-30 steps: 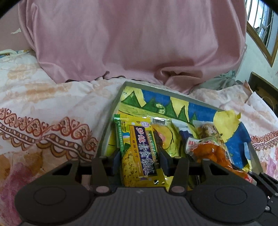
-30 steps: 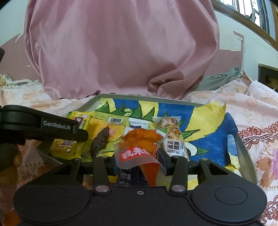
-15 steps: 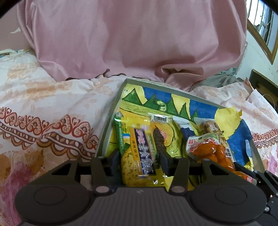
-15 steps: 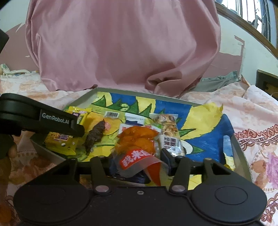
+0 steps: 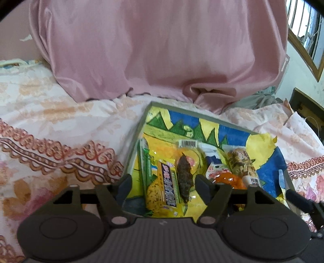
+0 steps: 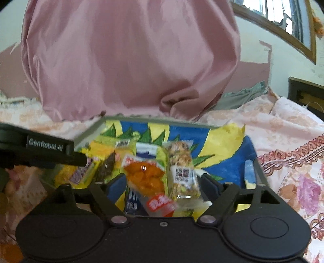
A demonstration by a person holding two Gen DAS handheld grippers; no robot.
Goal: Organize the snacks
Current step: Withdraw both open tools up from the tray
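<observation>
A grey tray [image 5: 139, 129] lined with yellow, blue and green paper lies on the bed and holds several snack packets. My left gripper [image 5: 163, 187] is open above the tray's near left part, over the yellow packet with a purple label [image 5: 167, 188] and a clear packet with a dark brown strip [image 5: 184, 178]. My right gripper [image 6: 160, 186] is open over the orange snack packet [image 6: 144, 178] and the nut bar [image 6: 182, 168]. The tray [image 6: 89, 131] shows in the right wrist view too, with the left gripper's black body at left.
A large pink pillow [image 5: 158, 50] stands behind the tray. The floral bedspread [image 5: 50, 125] spreads around it. A dark wooden piece of furniture [image 6: 305, 93] and a window [image 6: 283, 18] are at the right.
Both grippers have opened, letting go of the yellow packet and the orange packet, which now lie in the tray. Both have drawn back a little.
</observation>
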